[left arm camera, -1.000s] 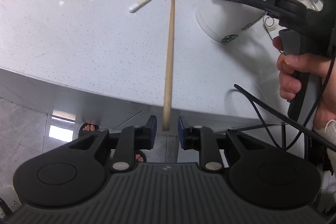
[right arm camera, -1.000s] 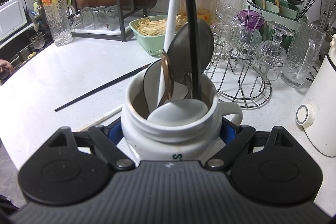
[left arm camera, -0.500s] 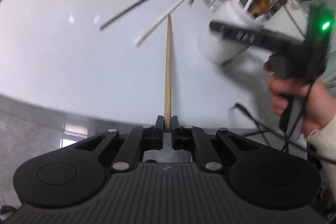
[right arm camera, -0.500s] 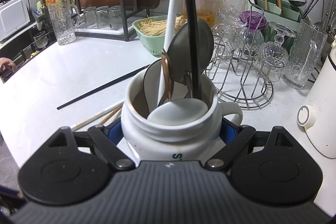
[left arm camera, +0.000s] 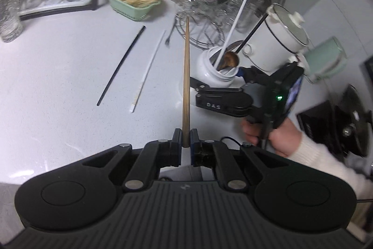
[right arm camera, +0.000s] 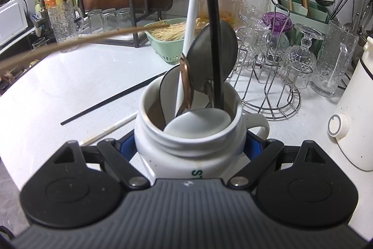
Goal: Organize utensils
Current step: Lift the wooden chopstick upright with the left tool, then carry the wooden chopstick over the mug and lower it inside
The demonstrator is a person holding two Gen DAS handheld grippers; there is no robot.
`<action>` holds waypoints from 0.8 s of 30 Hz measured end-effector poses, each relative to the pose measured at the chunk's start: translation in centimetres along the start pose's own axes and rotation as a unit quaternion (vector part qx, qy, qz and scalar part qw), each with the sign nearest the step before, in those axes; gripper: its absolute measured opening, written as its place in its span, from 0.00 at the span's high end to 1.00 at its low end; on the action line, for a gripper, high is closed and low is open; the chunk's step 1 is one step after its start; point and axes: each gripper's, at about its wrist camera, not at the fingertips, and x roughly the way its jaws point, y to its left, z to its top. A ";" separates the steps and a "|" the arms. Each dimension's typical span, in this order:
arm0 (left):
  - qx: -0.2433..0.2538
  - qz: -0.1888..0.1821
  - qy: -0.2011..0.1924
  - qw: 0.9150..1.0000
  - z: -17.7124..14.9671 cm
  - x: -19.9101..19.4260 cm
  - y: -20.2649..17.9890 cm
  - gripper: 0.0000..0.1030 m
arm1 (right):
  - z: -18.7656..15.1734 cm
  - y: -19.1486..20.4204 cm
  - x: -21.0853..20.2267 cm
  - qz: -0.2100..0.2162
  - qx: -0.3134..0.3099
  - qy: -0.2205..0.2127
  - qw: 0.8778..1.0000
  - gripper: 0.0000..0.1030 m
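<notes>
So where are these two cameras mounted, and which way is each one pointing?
Left wrist view: sits on the left gripper, looking down along its fingers over the white counter; the fingers pinch a wooden chopstick, and the person's right hand shows.
Right wrist view: sits on the right gripper, looking across the counter toward the glass rack; its fingers clamp the white mug.
Shared: mug, wooden chopstick, black chopstick and green basket.
</notes>
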 end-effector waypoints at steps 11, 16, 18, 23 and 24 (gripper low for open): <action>-0.011 -0.064 0.138 0.988 6.3 -3.9 0.6 0.93 | 0.2 0.3 0.1 -0.012 0.012 0.008 1.000 0.11; -0.023 -0.072 0.187 0.980 8.1 -4.5 0.0 0.93 | 0.2 0.3 0.1 -0.013 0.015 0.009 1.000 0.11; -0.044 -0.084 0.210 0.973 8.6 -4.5 -0.2 0.93 | 0.2 0.4 0.0 -0.013 0.014 0.008 1.000 0.11; -0.049 -0.091 0.248 0.963 9.5 -4.0 -1.4 0.93 | 0.0 0.3 0.0 -0.016 0.021 0.003 1.000 0.11; -0.052 -0.088 0.252 0.962 9.7 -3.9 -1.2 0.93 | 0.0 0.4 0.0 -0.018 0.023 0.002 1.000 0.11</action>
